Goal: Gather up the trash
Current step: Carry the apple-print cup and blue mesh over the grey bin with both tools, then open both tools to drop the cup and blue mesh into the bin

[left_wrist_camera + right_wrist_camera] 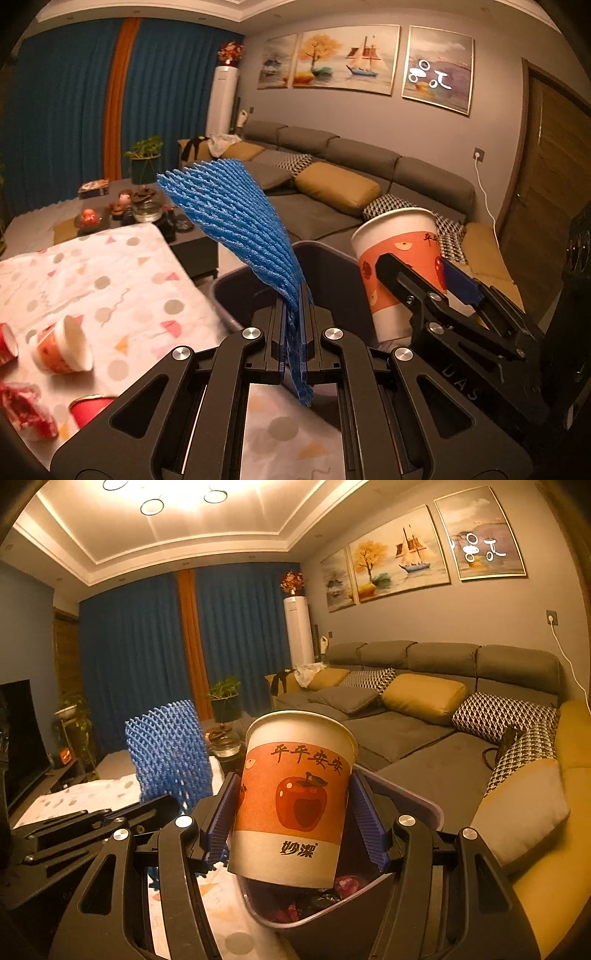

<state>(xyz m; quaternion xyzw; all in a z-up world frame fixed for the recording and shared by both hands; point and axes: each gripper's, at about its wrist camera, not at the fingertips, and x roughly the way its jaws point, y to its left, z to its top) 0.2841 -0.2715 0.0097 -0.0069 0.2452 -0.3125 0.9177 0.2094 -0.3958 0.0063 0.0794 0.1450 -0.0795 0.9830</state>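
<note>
Risk first, in your left wrist view: the blue foam net point(236, 221) is clamped between the left gripper point(295, 314) fingers, which sit nearly together on its narrow end. The fanned top leans to 11 o'clock, away from the dark bin point(229, 291), so it may drift onto the bench point(110, 266) when you let go. Two tipped cups point(62, 343) and red scraps lie at 8 o'clock on the bench, not yet collected.

In your right wrist view, the right gripper point(295, 812) fingers are clamped on the apple-printed paper cup point(295, 794), which hangs tilted over the bin point(432, 812) with trash already inside. The tilt could send it against the rim at 5 o'clock. Your left gripper and net crowd in at 9 o'clock; the sofa point(424, 738) flanks the bin.
</note>
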